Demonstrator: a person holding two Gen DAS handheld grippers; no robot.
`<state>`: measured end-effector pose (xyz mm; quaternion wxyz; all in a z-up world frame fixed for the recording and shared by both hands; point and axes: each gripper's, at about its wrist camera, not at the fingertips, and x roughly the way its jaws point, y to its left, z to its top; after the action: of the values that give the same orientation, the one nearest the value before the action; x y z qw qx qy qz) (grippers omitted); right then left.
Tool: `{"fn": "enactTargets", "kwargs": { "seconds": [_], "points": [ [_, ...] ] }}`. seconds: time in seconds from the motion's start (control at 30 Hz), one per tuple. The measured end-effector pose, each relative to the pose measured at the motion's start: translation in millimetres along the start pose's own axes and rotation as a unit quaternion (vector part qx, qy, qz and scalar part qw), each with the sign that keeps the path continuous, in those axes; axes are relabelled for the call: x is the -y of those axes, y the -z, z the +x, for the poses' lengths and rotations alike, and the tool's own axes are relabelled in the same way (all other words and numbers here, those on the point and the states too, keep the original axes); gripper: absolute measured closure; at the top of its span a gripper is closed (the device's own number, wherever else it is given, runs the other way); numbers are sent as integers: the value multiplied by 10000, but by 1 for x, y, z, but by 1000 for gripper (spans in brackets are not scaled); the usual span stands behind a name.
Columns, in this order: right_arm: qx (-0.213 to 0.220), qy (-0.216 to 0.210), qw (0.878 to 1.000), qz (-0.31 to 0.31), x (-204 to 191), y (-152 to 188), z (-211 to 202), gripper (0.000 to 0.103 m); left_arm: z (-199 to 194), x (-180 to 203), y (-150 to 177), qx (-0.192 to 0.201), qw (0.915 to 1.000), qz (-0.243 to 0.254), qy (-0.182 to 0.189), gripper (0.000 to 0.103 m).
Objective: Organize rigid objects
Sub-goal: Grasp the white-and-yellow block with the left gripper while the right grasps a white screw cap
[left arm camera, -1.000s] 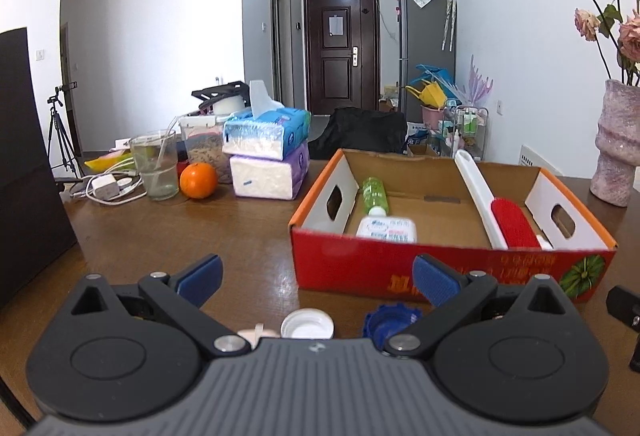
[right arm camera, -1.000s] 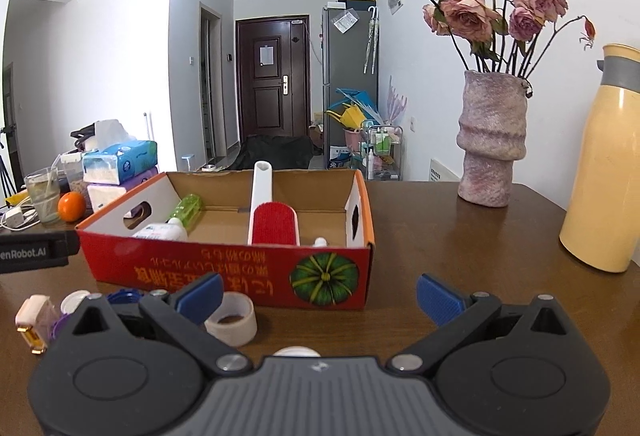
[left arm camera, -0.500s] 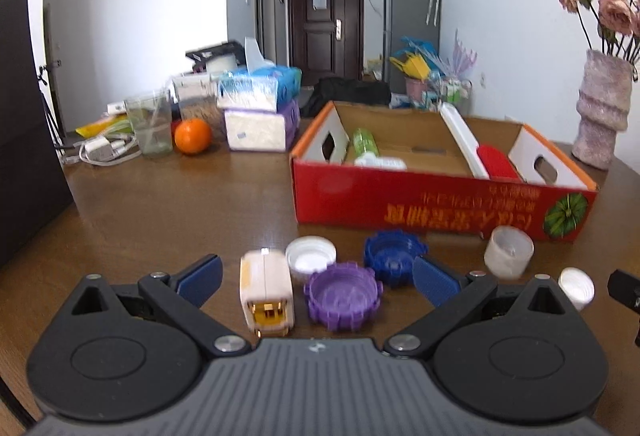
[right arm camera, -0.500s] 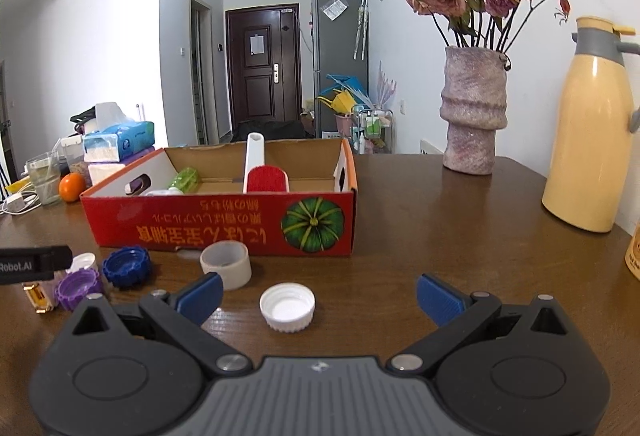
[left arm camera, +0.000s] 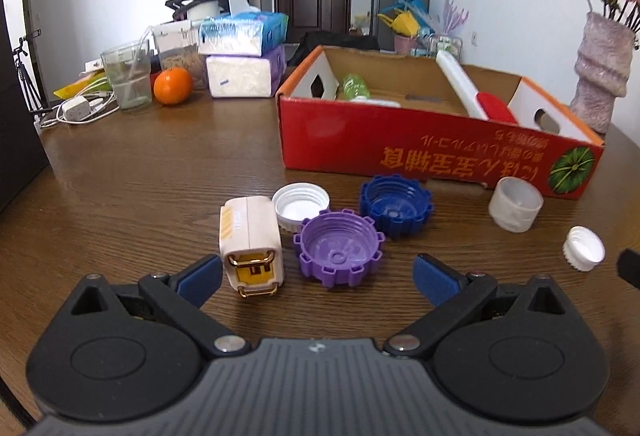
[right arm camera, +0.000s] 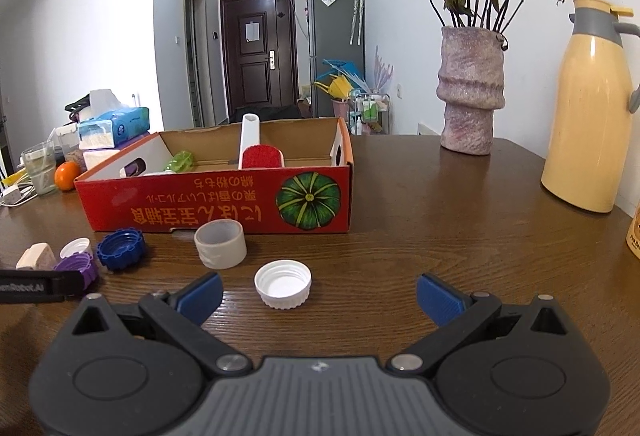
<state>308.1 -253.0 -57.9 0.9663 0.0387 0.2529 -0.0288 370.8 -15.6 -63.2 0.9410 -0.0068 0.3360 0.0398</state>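
Both tongs stand wide open and hold nothing. Just ahead of the left tongs point(left arm camera: 316, 274), between its blue-padded tips, lies a ridged purple cap point(left arm camera: 338, 246) with a toothed rim, open side up. Beside it, close to the left tip, sits a cream plastic plug adapter point(left arm camera: 250, 236) with shiny gold prongs facing the tongs. Beyond these rest a white threaded cap point(left arm camera: 301, 201), touching the purple one, and a dark blue toothed cap point(left arm camera: 395, 203). Farther to the right stand a translucent tape roll point(left arm camera: 515, 203) and a small ribbed white cap point(left arm camera: 583, 248).

From the right tongs point(right arm camera: 319, 294), that white cap point(right arm camera: 283, 283) lies just ahead, nearer the left tip, open side up. The tape roll point(right arm camera: 220, 243) stands beyond it to the left.

Behind the caps, a red cardboard box point(right arm camera: 216, 206) with a printed green pumpkin sits on the brown wood-grain counter point(right arm camera: 440, 236). Inside it lie a green bottle point(left arm camera: 354, 86) and a white-handled brush with a red fuzzy head point(right arm camera: 258, 154).

Far left are an orange point(left arm camera: 173, 85), a clear glass point(left arm camera: 128, 74) and stacked tissue packs point(left arm camera: 244, 54). Far right stand a rough pinkish vase point(right arm camera: 470, 92) of dried roses and a smooth yellow thermos point(right arm camera: 588, 108).
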Motion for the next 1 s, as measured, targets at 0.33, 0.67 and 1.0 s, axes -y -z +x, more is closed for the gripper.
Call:
{"fn": "enactTargets", "kwargs": {
  "seconds": [0.33,0.67,1.0],
  "points": [
    [-56,-62,10000,26,0,2,2,0,15,1,-6,61,9998,-51,-168,4],
    [-120,0,9999,19,-1,3,7,0,17,7,-5,-20,9998,178,-109,65],
    [-155,36,9999,-14,-3,4,10,0,15,5,-5,-60,9998,152,123,81]
  ]
}}
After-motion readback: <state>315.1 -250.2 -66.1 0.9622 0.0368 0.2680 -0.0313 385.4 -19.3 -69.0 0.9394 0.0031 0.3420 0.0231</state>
